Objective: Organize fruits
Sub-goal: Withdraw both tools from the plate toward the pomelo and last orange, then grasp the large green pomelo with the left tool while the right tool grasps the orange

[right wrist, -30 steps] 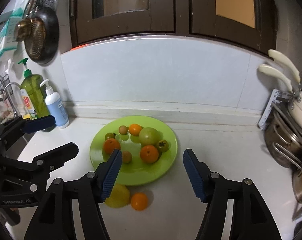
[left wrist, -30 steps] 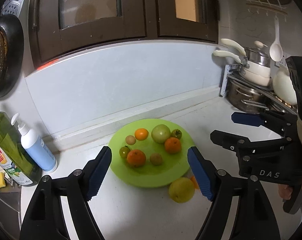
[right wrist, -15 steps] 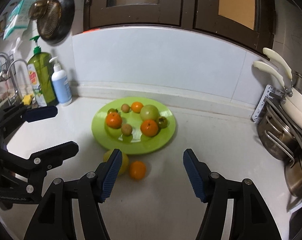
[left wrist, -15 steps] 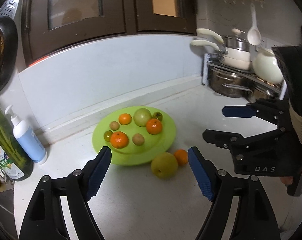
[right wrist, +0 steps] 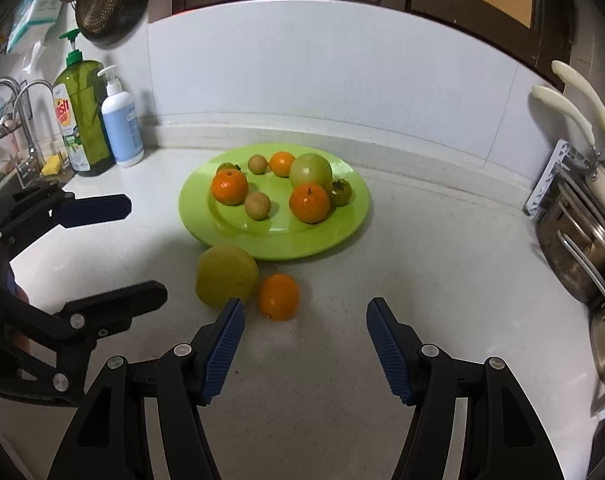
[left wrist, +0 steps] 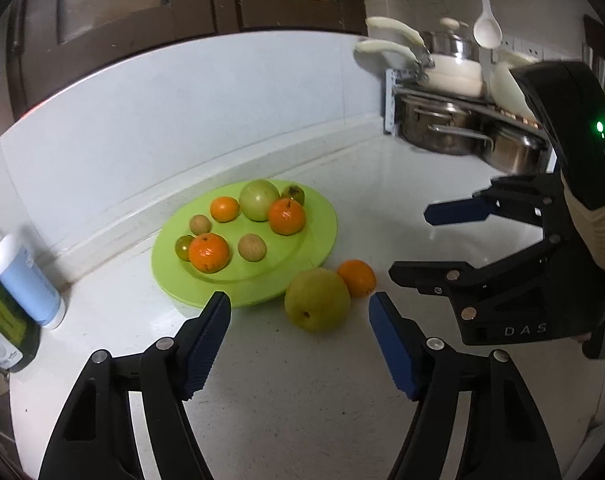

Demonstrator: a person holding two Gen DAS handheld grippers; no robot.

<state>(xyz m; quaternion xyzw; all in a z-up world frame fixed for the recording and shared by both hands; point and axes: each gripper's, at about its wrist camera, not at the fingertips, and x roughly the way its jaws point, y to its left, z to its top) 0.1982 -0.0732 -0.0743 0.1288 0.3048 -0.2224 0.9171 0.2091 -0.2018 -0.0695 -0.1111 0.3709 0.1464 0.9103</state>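
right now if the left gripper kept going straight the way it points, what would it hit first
Most likely the yellow-green pear, lying on the counter just ahead, centred between the left gripper's closing fingers. Nothing sits between them yet. Depth is unclear, so it might meet the counter short of it.

The green soap bottle [left wrist: 0, 320] is cut off by the left edge of the left wrist view. In the right wrist view the right tool's left pad covers the near edge of the yellow-green fruit [right wrist: 226, 276]. The pots [right wrist: 582, 240] at far right run off the edge. The small dark fruit [right wrist: 227, 168] on the plate [right wrist: 278, 248] is half hidden behind an orange [right wrist: 229, 187].
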